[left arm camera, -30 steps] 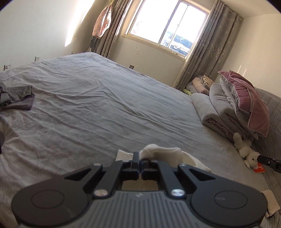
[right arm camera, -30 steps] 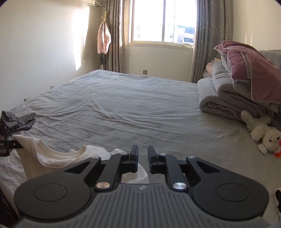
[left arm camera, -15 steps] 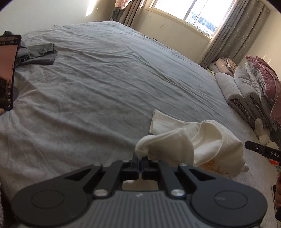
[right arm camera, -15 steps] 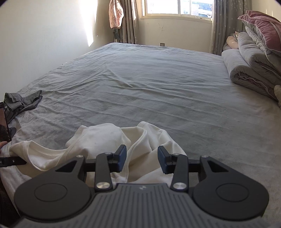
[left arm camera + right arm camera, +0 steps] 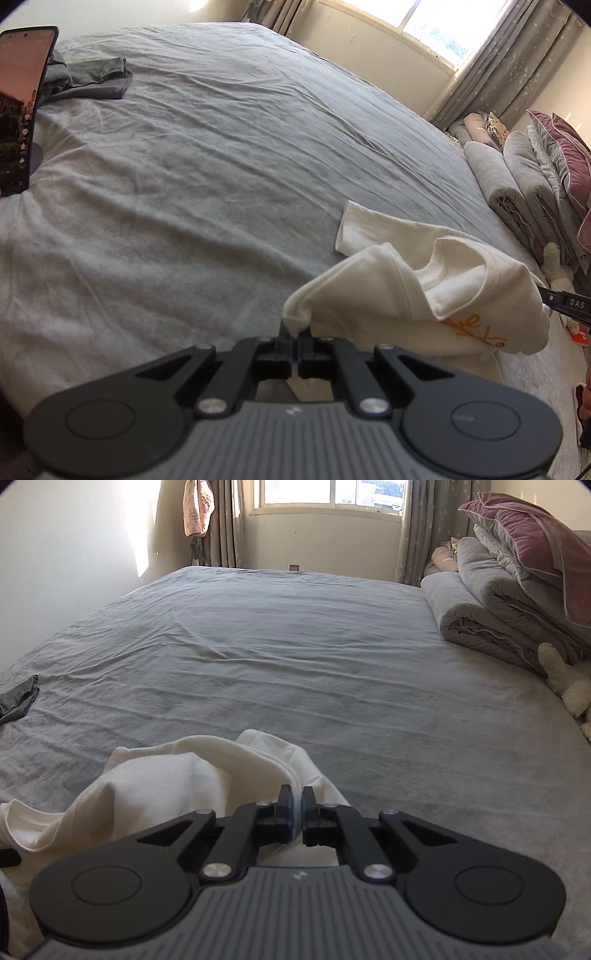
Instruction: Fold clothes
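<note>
The right gripper (image 5: 296, 800) pinched a fold of the cream shirt (image 5: 177, 775), its 2 fingers closed on the cloth. The shirt lay bunched on the grey bed sheet (image 5: 295, 657). Rolled quilts (image 5: 491, 602) sat at right.

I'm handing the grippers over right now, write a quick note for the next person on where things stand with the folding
Left gripper: shut on a bunched edge of the white T-shirt.
Right gripper: shut on another edge of the same shirt.
The shirt hangs crumpled between the two, one sleeve resting on the grey bed sheet. A dark grey garment lies unfolded at the sheet's far left.
Done: both grips are set.
Left: spread the shirt flat, fold it, then probably do the grey garment.
</note>
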`<state>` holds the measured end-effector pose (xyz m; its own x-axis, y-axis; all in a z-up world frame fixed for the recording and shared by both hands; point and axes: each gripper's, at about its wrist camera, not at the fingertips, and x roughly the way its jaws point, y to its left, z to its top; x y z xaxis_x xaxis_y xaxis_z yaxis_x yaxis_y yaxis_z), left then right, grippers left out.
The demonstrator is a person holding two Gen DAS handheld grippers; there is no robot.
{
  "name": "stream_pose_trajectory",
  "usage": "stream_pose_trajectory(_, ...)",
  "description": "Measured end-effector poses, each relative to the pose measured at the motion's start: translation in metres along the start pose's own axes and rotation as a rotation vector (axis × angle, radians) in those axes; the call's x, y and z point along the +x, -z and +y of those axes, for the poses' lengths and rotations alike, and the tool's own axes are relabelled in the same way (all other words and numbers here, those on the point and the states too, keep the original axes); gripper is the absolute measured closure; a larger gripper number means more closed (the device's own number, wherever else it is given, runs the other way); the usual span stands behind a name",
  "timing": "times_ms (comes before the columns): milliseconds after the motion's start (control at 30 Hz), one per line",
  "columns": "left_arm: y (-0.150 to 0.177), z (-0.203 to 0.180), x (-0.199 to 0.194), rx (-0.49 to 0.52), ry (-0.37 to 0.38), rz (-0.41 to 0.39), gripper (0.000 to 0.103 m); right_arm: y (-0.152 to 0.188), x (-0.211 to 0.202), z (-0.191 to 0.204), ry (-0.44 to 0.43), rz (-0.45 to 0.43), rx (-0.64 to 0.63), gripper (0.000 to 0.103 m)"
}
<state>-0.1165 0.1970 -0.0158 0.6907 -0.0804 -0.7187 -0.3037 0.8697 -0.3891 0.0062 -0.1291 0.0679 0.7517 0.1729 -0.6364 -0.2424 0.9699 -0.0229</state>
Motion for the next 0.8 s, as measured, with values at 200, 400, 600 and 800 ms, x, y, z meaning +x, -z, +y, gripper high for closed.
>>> stream_pose_trajectory(200,0.004,0.001,0.000,0.024,0.022,0.008,0.101,0.028,-0.056,-0.038,0.095,-0.108,0.056,0.099)
stream_pose_trajectory(400,0.009,-0.005,-0.006,0.041,0.065,-0.012,0.101,0.054,-0.105,-0.078,0.169,-0.193,0.159,0.099)
stream_pose_trajectory(600,0.001,-0.029,-0.026,0.071,0.092,-0.129,0.101,0.065,-0.126,-0.102,0.155,-0.206,0.296,0.099)
stream_pose_trajectory(800,-0.039,-0.066,-0.071,0.138,0.131,-0.294,0.101,0.043,-0.162,-0.100,0.157,-0.336,0.283,0.099)
